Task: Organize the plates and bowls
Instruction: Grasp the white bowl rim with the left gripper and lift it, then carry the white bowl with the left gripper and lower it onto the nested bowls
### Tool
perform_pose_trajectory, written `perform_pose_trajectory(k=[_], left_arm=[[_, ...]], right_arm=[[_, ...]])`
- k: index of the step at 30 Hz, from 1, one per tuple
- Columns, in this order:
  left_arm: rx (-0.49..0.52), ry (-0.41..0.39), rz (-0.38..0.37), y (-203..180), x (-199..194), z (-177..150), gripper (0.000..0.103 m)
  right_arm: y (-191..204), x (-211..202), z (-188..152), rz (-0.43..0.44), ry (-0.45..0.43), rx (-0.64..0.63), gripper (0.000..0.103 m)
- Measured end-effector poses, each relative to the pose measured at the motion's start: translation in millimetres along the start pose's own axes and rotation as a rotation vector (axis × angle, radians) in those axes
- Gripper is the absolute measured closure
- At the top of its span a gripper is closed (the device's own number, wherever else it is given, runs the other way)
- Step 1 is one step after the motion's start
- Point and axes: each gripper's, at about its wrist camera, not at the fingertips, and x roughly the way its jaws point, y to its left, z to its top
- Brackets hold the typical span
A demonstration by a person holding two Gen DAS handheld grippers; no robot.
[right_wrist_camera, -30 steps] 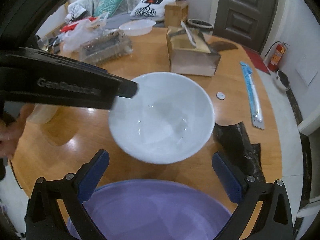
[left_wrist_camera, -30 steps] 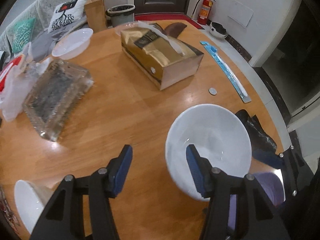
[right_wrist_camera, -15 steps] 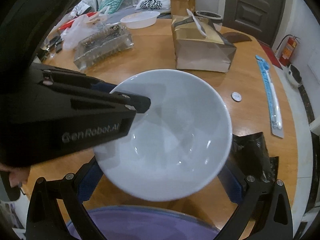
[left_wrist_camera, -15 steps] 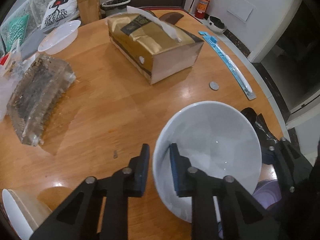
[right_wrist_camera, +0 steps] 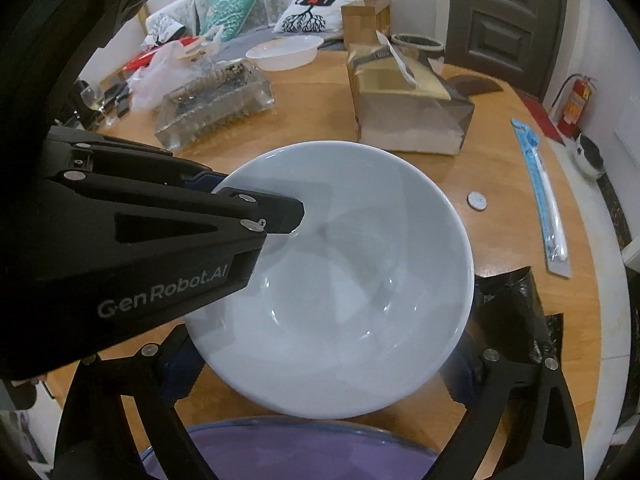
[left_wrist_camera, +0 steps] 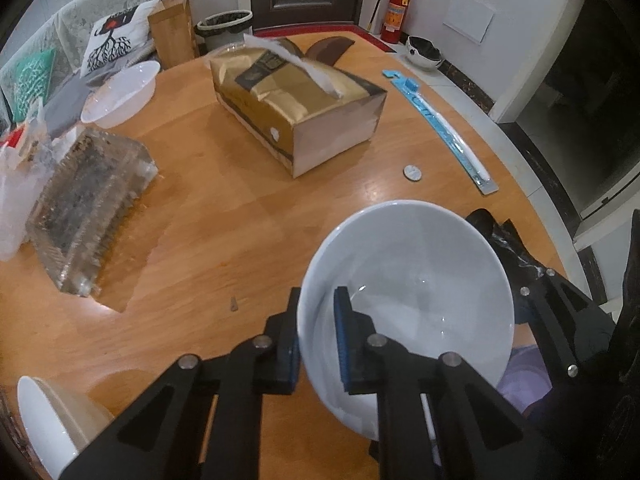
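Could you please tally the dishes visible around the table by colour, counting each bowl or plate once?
White: 3, the bowl gripped by the left gripper, the plastic bowl at the table's far edge, and the dish at the near left.
Purple: 1, the basin beneath the right gripper.
Total: 4.

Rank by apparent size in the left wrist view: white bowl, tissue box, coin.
1. white bowl, though nearness to the camera enlarges it, so its lead over the box is unsure.
2. tissue box.
3. coin, clearly smallest.
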Motion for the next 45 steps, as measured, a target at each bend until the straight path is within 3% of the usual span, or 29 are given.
perform_pose_trajectory(k=[10, 25, 34, 45], left_arm=[[0.019, -0.038, 0.022, 1, -42, -9, 0.091], [-0.009, -0.126, 0.047, 47, -131, -50, 0.091], [-0.053, -0.142, 0.066, 98, -162, -80, 0.091], [-0.11, -0.124, 0.093, 160, -167, -105, 0.091]], right_arm=[[25, -33, -3, 0.002, -0.046, -0.021, 0.009], [108, -86, 11, -0.012, -0.118, -0.127, 0.009], [166, -83, 23, 0.011, -0.107, -0.194, 0.009], [221, -53, 39, 0.064, -0.072, -0.256, 0.009]])
